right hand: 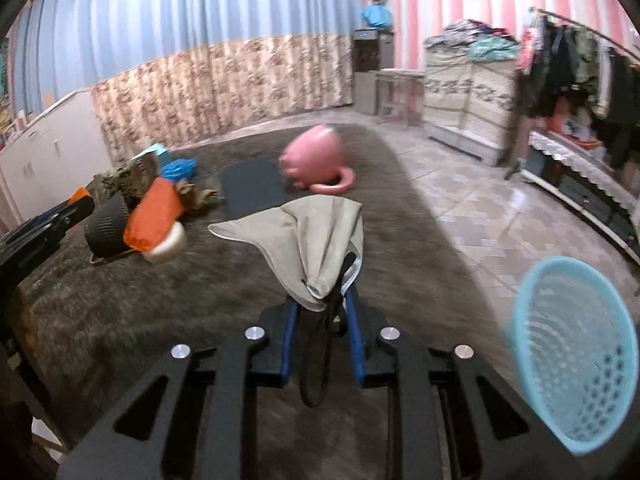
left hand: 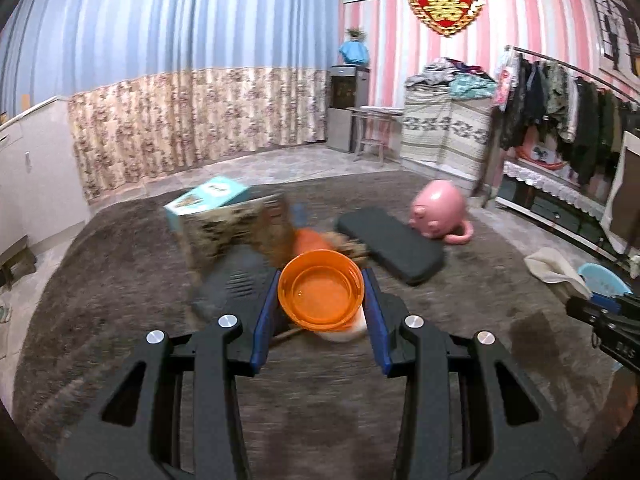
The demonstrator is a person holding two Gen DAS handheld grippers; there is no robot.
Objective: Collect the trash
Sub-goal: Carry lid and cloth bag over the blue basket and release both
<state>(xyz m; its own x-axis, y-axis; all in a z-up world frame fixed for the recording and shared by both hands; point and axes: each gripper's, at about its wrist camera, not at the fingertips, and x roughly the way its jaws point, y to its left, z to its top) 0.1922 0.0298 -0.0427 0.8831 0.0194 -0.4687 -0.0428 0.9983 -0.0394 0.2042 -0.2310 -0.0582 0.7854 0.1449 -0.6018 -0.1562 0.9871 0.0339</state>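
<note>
My left gripper (left hand: 322, 294) is shut on an orange plastic tub (left hand: 321, 289), its open mouth facing the camera, held above the brown carpet (left hand: 120, 280). Just behind it lies a trash pile: a black ribbed cup (right hand: 106, 226), an orange packet (right hand: 154, 216), a patterned paper bag (left hand: 236, 228), a teal box (left hand: 208, 196) and a blue plastic bag (right hand: 179, 169). My right gripper (right hand: 322, 300) is shut on a beige cloth (right hand: 316, 236) with a black strap, lifted off the carpet. A light blue basket (right hand: 576, 360) lies tilted at the right gripper's lower right.
A pink pig toy (right hand: 316, 156) and a black mat (right hand: 252, 188) lie on the carpet beyond the pile. A clothes rack (left hand: 568, 104) and a covered low shelf line the right wall. A white cabinet (left hand: 28, 168) stands at the left, curtains behind.
</note>
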